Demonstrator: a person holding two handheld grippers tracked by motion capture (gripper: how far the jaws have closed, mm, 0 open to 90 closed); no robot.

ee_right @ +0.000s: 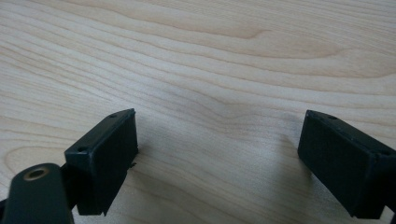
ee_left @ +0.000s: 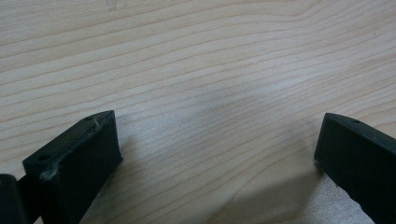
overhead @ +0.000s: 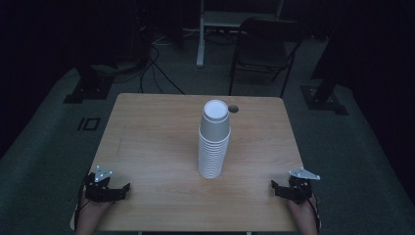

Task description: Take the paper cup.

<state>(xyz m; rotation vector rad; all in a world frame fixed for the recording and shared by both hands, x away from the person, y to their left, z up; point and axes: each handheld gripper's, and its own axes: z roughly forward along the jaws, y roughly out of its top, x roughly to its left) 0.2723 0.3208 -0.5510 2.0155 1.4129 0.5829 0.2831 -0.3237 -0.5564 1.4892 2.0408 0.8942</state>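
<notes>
Room dim overall; far side falls into near-darkness, walls not discernible. Floor (overhead: pixel 362 147) covered in a grey-green carpet-like surface. Light wood-grain tabletop (overhead: pixel 156 147), rounded corners, with a round dark hole (overhead: pixel 233 108) near its far edge. Beyond the tabletop, a dark folding chair (overhead: pixel 264 49) stands on the floor. Beside it, to the left, a pale upright post (overhead: pixel 200 34) of a lighter-coloured stand or desk frame. Black cables (overhead: pixel 156 73) trail across the floor at far left of centre. Dark stand bases rest on the floor at left (overhead: pixel 90 88) and right (overhead: pixel 325 95). A small rectangular marking (overhead: pixel 89 124) lies on the floor left of the tabletop.
</notes>
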